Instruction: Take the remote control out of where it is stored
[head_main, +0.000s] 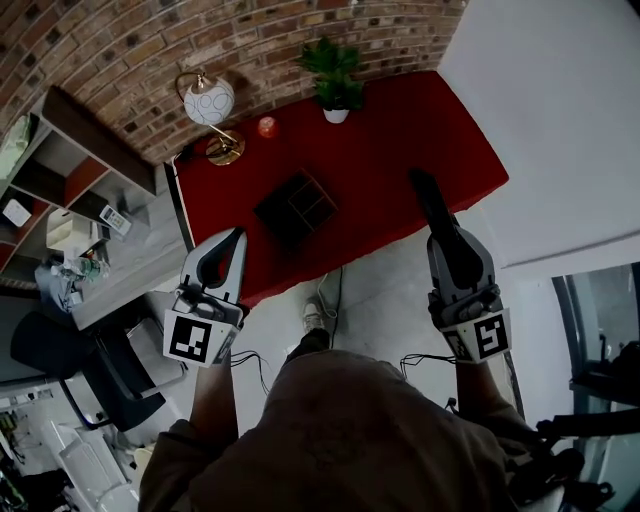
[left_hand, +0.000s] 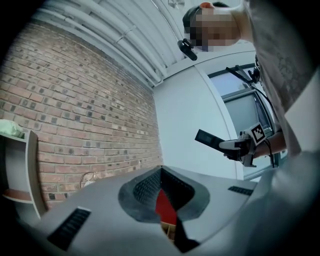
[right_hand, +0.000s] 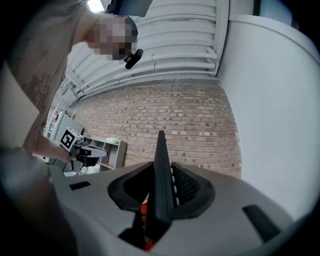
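Remote: the slim black plastic remote control (head_main: 430, 205) is clamped edge-on in the right gripper (head_main: 447, 240), its free end pointing out past the jaw tips. It hangs in the air over the near edge of the red-topped table (head_main: 400, 130).
Storage: a dark square wooden box with four compartments (head_main: 297, 207) lies on the table. In the head view the remote is at 3 o'clock of it, well apart.
Right gripper: closed on the remote's lower end, pads flat on both faces.
Left gripper: the left gripper (head_main: 236, 236) has its jaws together with nothing in them. It is at 8 o'clock of the box, off the table.
Stage: the remote looks already out of the box; setting it down seems to be what remains.
Doing it well: the hold is near one end, so the long free end may swing. Hold the clamp steady, move slowly, and lower it flat onto bare tabletop at 3 o'clock of the box before letting go.
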